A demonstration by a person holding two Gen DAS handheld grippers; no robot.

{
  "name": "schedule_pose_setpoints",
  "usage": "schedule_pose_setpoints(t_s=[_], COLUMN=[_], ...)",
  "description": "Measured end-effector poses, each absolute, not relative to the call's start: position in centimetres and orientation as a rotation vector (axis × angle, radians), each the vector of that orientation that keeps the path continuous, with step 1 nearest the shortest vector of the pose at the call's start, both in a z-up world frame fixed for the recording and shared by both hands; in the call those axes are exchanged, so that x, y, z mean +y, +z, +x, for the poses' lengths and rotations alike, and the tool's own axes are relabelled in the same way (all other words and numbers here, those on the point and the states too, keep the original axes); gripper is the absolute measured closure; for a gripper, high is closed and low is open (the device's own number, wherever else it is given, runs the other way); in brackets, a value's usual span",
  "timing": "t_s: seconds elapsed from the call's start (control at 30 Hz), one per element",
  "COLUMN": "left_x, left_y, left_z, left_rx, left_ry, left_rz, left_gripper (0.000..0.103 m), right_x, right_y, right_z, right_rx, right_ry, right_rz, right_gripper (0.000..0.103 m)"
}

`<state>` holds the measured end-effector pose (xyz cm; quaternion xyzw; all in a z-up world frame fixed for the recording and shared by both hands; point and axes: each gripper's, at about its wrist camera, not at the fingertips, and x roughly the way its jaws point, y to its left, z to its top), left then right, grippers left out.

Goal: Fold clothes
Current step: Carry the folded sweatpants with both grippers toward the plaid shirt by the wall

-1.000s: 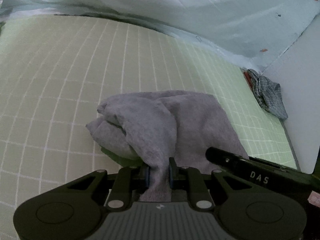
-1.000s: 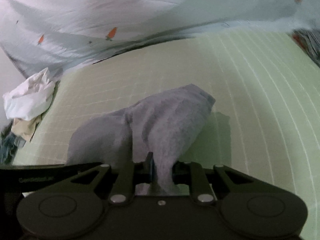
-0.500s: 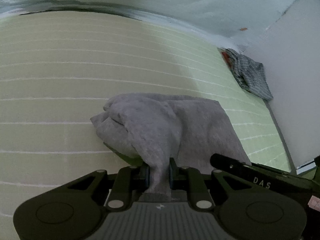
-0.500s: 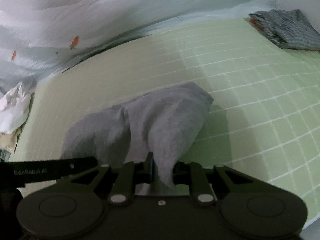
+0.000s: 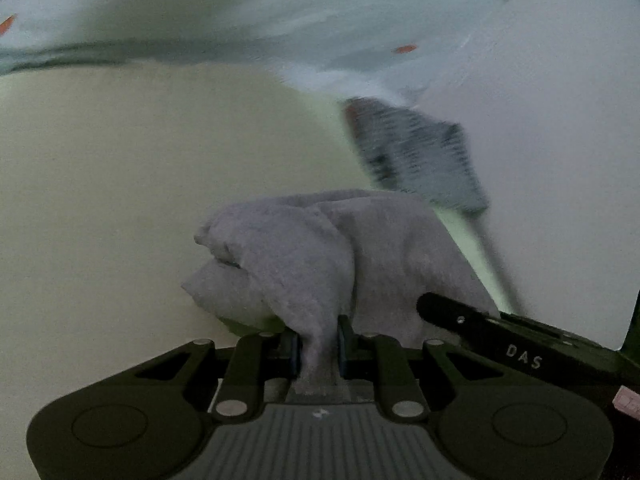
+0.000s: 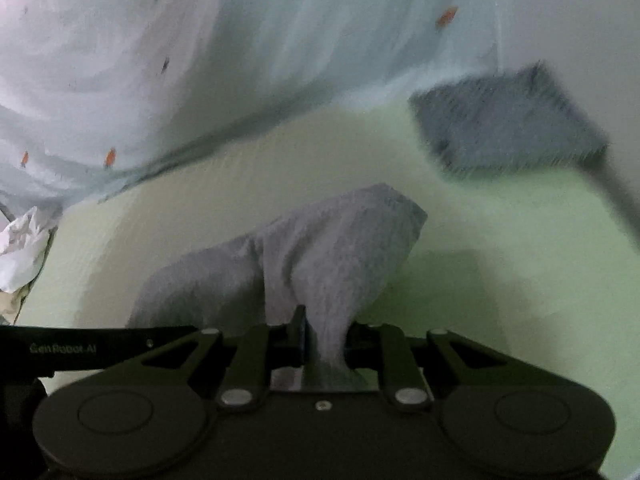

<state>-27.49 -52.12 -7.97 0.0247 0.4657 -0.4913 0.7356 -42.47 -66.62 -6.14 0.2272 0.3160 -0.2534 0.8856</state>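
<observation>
Left wrist: left gripper [image 5: 318, 346] clamps grey cloth [image 5: 320, 256] | right gripper [image 6: 324, 344] likewise

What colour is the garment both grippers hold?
Plain grey garment, no visible pattern; clearest in the right wrist view.

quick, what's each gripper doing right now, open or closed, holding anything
Left gripper: closed, pinching the grey garment between its fingers.
Right gripper: closed on the same grey garment, at another part of it.
</observation>
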Motion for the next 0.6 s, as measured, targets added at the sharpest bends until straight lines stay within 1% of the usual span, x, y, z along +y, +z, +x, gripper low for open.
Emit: schedule_pose_setpoints(t_s=[0.1, 0.27, 0.43, 0.6], left_x=[-57.5, -65.5, -73.7, -80.5], left_y=[-6.8, -4.0, -1.6, 0.9], left_z=[-29.7, -32.8, -32.6, -30.2], left_rx=[1.034, 0.939, 0.871, 0.761], left_ry=[-1.067, -1.134, -1.169, -1.195], left_rz=[0.023, 0.034, 0.036, 0.035], left_gripper=[0.085, 0.085, 0.085, 0.085], right_x=[-71.0, -77.8, -85.0, -92.8], right_y=[-4.5, -2.0, 0.1, 2.0], right_z=[-45.4, -48.8, -49.5, -47.2], right_rx=[0.628, 0.579, 0.497, 0.416], right_ry=[-0.542, -0.564, -0.596, -0.612], right_rz=[0.435, 0.369, 0.337, 0.284], right_gripper=[0.087, 0.087, 0.087, 0.087])
